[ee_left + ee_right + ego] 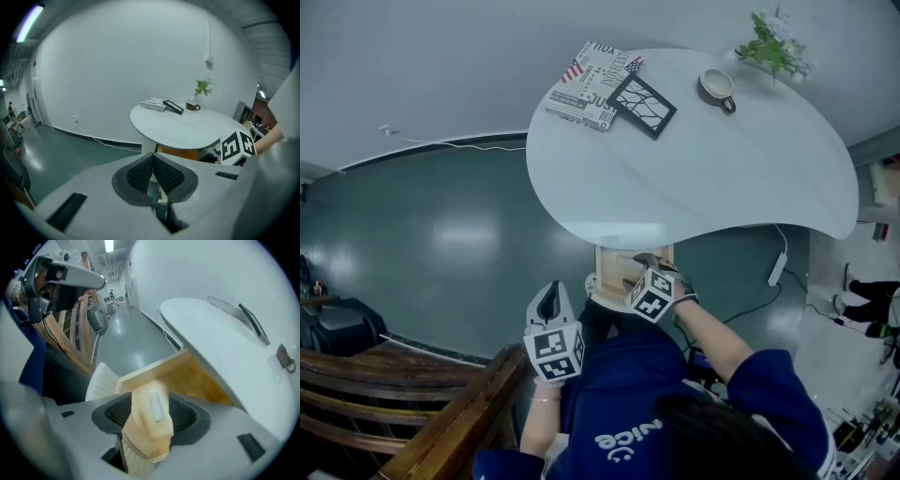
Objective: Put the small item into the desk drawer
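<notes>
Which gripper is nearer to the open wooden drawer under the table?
Right. The right gripper is over the drawer, holding a wooden brush; the left gripper sits back and to its left, jaws shut.

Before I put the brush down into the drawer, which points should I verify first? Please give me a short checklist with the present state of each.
1. Grip: the right gripper is shut on the brush, around its wooden handle. Ok.
2. Drawer open: its wooden inside shows under the table. Ok.
3. Brush past the drawer's front wall: in the right gripper view it hangs near that wall. Cannot tell.
4. Free space inside the drawer: the floor is mostly hidden. Cannot tell.
5. Left gripper out of the way: shut, empty, off to the side of the drawer. Ok.
</notes>
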Motion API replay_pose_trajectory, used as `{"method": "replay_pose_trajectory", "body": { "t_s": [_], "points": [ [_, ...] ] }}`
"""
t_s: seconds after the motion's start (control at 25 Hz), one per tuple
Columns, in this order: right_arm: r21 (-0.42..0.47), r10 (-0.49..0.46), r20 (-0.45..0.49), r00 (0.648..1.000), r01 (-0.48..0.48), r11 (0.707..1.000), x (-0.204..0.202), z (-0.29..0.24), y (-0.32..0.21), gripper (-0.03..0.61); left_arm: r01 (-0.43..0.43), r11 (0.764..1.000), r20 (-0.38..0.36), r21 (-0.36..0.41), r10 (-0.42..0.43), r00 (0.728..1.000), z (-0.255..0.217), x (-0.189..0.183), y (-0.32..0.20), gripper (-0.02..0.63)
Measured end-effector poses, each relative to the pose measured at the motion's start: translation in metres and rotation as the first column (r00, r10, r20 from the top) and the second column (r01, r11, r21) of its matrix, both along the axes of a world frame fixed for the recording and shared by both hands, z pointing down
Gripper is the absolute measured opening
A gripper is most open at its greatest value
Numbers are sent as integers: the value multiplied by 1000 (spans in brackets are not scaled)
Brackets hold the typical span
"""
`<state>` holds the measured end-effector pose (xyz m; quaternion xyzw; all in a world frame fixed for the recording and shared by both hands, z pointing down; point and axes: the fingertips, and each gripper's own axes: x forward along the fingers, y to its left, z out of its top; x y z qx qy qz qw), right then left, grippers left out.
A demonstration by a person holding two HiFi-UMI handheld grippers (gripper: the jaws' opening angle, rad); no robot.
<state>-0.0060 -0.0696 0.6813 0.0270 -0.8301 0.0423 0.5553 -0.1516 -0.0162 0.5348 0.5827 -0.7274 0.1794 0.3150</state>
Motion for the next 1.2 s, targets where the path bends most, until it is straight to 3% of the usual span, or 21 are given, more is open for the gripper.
{"method": "replay_pose_trajectory", "body": {
  "t_s": [0.32,0.6,0.96,1.2],
  "points": [
    [-10,167,132,977,-167,986,-2,-49,-5,258,-99,995,-2,33,99,995,-8,10,-31,5],
    [17,270,215,939,-280,960,7,-85,-12,256,-223,972,6,70,223,975,-18,35,-59,5],
    [26,416,347,840,-452,892,15,-130,-29,255,-298,947,15,122,298,954,-30,46,-80,5],
    [53,457,456,764,-536,843,17,-174,-37,255,-315,935,24,166,315,949,-47,51,-83,5]
  ]
}}
